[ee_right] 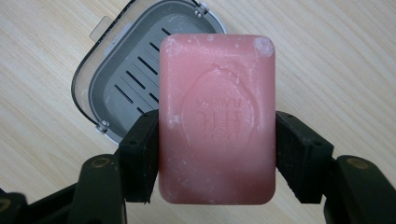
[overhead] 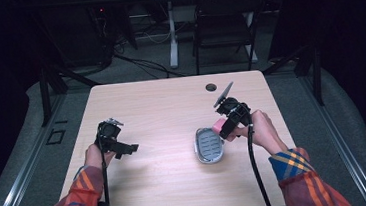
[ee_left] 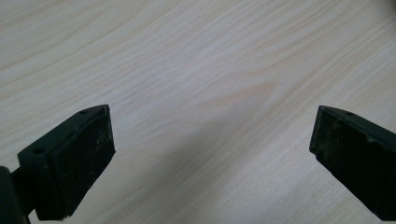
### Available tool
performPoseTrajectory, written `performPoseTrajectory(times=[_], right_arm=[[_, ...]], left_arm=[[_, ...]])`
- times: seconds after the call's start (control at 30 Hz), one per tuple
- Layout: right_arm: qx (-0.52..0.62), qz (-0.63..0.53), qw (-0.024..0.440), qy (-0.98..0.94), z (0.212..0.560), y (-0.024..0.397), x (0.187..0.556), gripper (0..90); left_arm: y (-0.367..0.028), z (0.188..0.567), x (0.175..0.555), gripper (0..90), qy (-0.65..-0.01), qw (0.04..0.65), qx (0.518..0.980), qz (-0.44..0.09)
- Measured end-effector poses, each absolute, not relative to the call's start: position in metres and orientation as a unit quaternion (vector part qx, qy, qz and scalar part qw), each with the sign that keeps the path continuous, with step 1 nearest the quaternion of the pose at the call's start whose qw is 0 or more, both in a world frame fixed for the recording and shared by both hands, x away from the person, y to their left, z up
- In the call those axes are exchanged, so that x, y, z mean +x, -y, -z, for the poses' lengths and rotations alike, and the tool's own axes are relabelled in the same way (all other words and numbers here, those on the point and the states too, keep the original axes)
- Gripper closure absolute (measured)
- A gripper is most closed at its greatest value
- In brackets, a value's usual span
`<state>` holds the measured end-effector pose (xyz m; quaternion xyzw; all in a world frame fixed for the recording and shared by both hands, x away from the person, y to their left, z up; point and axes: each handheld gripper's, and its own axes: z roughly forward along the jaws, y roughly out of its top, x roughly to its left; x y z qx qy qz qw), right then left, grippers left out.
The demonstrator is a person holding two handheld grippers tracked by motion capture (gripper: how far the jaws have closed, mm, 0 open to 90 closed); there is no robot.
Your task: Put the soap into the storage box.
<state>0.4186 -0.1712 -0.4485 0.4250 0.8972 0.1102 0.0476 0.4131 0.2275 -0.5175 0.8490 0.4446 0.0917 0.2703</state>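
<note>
Right gripper (ee_right: 217, 154): pinching the pink soap bar (ee_right: 217, 126) across its long sides, one pad on each flank
Soap handling: probably stiff and fairly light, but waxy and apt to slip; the flat long sides look the safest hold, with the pads kept low and square
Soap look: rounded rectangle, matte pink with whitish scuffs, an oval emblem pressed into the face
Soap place: held in the air, just above the near edge of the grey soap dish (ee_right: 116, 79)
Dish: open, slotted drain tray inside, clear rim, resting on the pale wood counter (overhead: 161, 110)
Left gripper (ee_left: 212, 154): jaws spread wide over bare counter, holding nothing, well apart from the dish
</note>
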Motion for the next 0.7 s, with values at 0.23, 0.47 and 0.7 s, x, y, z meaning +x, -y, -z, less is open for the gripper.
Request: performPoseTrajectory(times=[0.23, 0.47, 0.7], right_arm=[[0.418, -0.098, 0.046, -0.902, 0.452, 0.164, 0.420, 37.3], [0.415, -0.090, 0.039, -0.905, 0.455, 0.158, 0.421, 37.3], [0.410, -0.082, 0.041, -0.907, 0.458, 0.149, 0.424, 37.3]], left_arm=[[-0.224, 0.517, 0.415, 0.0, -0.440, 0.267, 0.853, -0.092], [-0.224, 0.518, 0.415, 0.0, -0.438, 0.267, 0.854, -0.090], [-0.225, 0.517, 0.414, 0.0, -0.439, 0.268, 0.852, -0.092]])
